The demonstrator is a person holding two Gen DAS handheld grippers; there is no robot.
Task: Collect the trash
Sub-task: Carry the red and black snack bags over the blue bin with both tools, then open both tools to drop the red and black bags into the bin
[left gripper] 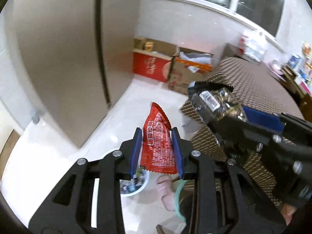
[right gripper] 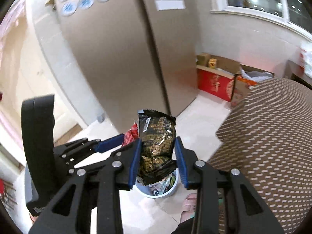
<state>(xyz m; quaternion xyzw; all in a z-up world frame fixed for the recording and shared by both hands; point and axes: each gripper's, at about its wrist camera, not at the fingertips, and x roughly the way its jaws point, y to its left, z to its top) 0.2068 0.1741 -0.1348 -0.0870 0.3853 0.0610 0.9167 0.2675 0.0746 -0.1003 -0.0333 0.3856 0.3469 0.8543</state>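
My left gripper (left gripper: 157, 132) is shut on a red snack packet (left gripper: 159, 146) that stands up between its blue pads. My right gripper (right gripper: 158, 141) is shut on a black and gold snack packet (right gripper: 158, 138); the same black packet (left gripper: 214, 103) shows at the right of the left wrist view, held in the air by the right gripper (left gripper: 239, 115). A white waste bin (right gripper: 156, 187) with several wrappers inside stands on the floor below both grippers. In the left wrist view the bin (left gripper: 134, 185) lies under the left fingers, partly hidden.
A table with a brown patterned cloth (right gripper: 273, 136) fills the right side. A tall beige fridge (right gripper: 120, 58) stands ahead. Red and brown cardboard boxes (right gripper: 216, 81) sit on the floor by the far wall. A foot in a pink slipper (right gripper: 188, 208) is beside the bin.
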